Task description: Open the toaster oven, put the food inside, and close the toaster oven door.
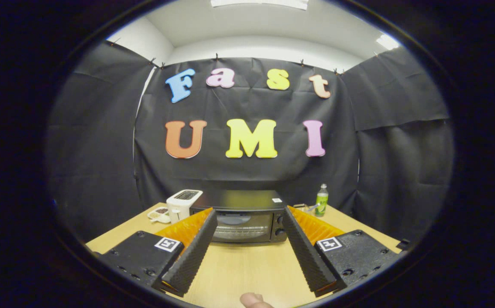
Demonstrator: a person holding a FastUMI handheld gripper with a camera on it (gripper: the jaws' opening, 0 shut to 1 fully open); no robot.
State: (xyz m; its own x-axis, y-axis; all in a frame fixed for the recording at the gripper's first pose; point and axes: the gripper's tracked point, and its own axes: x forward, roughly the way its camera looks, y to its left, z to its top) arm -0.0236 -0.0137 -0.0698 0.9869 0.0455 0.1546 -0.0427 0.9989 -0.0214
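A black toaster oven [242,216] stands at the far side of the wooden table [247,269], its glass door closed and two knobs on its right side. My gripper [247,239] is open, held back from the oven, with nothing between its fingers; the oven shows in the gap beyond them. A small plate with food [159,212] lies left of the oven, beside a white toaster [182,203]. Below the fingers a fingertip of a person's hand [254,300] shows.
A green bottle [321,200] stands right of the oven, with a small object [305,207] lying beside it. Black cloth walls close in the booth behind and at both sides. Bare tabletop lies between the fingers and the oven.
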